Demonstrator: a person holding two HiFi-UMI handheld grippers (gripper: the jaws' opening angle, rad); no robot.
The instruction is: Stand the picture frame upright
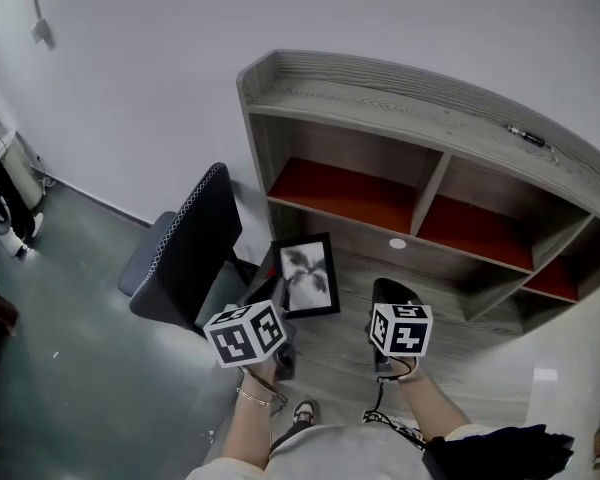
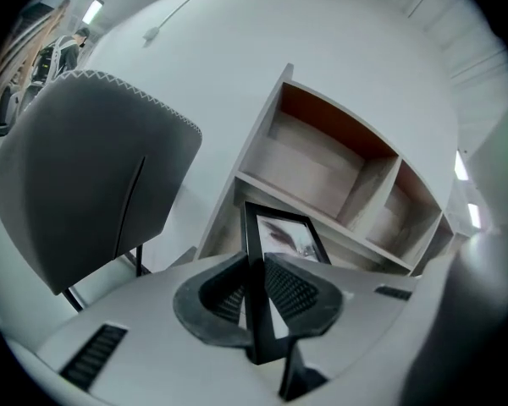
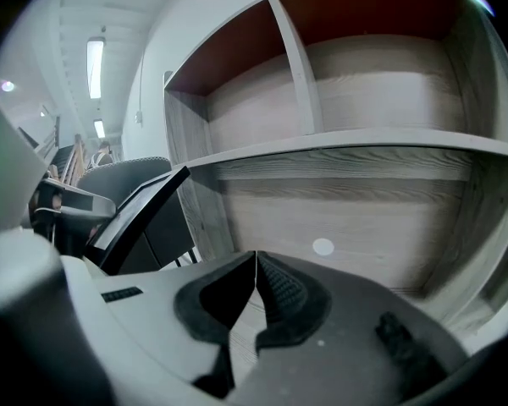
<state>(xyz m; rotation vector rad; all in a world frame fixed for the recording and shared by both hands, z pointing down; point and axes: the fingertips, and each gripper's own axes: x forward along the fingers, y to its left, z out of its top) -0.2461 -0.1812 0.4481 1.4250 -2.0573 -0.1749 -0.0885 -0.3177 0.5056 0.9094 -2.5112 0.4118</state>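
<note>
A black picture frame [image 1: 306, 276] with a grey-and-white print is lifted off the desk, tilted up. My left gripper [image 1: 276, 326] is shut on its near edge; in the left gripper view the frame [image 2: 275, 244] runs edge-on between the pads of the left gripper [image 2: 256, 290]. My right gripper [image 1: 389, 308] hovers to the frame's right over the desk, jaws together with nothing between them. From the right gripper view, the frame [image 3: 131, 210] leans at the left, apart from the right gripper [image 3: 256, 288].
A wooden desk hutch [image 1: 430, 158] with red-backed compartments stands behind the desktop [image 1: 480, 348]. A dark office chair [image 1: 185, 258] sits at the desk's left end, close to the frame. A white round disc [image 1: 397, 243] lies at the back of the desktop.
</note>
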